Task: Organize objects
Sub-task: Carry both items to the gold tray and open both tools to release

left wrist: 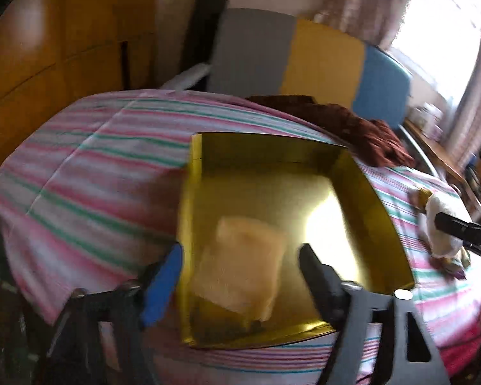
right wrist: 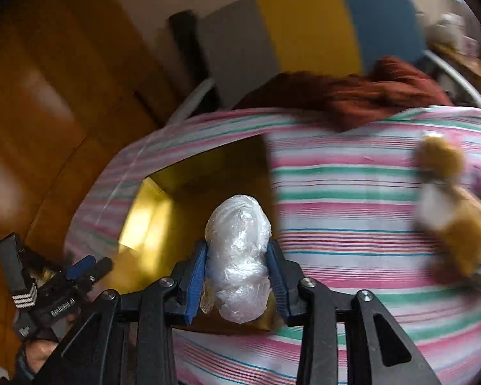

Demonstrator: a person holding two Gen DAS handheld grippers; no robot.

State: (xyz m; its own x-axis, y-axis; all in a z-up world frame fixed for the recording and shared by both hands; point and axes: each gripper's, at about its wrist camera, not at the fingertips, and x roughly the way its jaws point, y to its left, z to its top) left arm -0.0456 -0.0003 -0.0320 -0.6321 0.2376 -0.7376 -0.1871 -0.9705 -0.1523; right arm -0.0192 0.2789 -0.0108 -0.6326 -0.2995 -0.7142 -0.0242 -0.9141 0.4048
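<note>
The plush toy [right wrist: 449, 211] is smeared by motion blur — its shape cannot be made out, and its right side is cut off by the frame edge. The gold box [right wrist: 176, 205] is partly hidden behind the plastic-wrapped bundle [right wrist: 239, 256]. The right gripper [left wrist: 465, 231] is cropped at the left wrist view's border.

Striped bedsheet [left wrist: 89, 166], brown cloth [left wrist: 362, 131], colour-block headboard [left wrist: 324, 61], wooden wardrobe [left wrist: 64, 41]
</note>
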